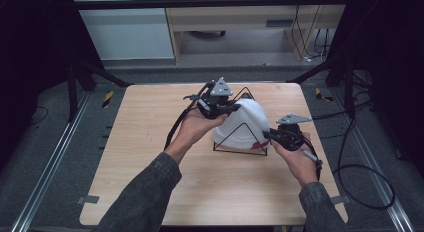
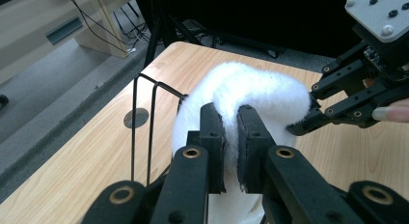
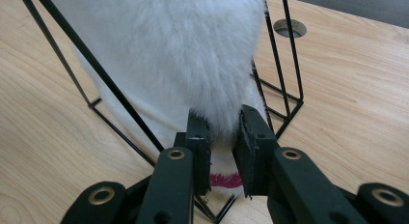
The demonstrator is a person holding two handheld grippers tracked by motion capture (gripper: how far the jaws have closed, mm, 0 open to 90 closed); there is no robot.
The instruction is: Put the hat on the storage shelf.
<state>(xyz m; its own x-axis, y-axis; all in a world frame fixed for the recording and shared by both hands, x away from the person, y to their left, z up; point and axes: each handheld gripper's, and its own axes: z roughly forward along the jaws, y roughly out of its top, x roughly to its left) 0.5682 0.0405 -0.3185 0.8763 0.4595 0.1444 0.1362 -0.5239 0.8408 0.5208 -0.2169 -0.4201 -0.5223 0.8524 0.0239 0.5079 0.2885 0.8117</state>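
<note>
Fluffy cloth [image 1: 246, 123] over wire rack [image 1: 240, 142] on table [image 1: 150, 142] (mid-table), a hand-held gripper at either side.

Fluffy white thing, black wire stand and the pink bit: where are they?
Fluffy white thing [image 1: 247, 119], high view, its rounded top.
Black wire stand [image 3: 289, 60], right gripper view, an upright rod.
Pink bit [image 3: 225, 180], right gripper view, its middle between the jaws.

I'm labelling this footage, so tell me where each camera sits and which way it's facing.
High view: above the person's side, looking forward and down on the table; both forearms, left gripper and right gripper show.
Left gripper view: rides the left gripper, looking along its fingers pinching the white fluffy item.
Right gripper view: rides the right gripper, fingers pinching it at the wire stand.
All share the fluffy item and stand.
</note>
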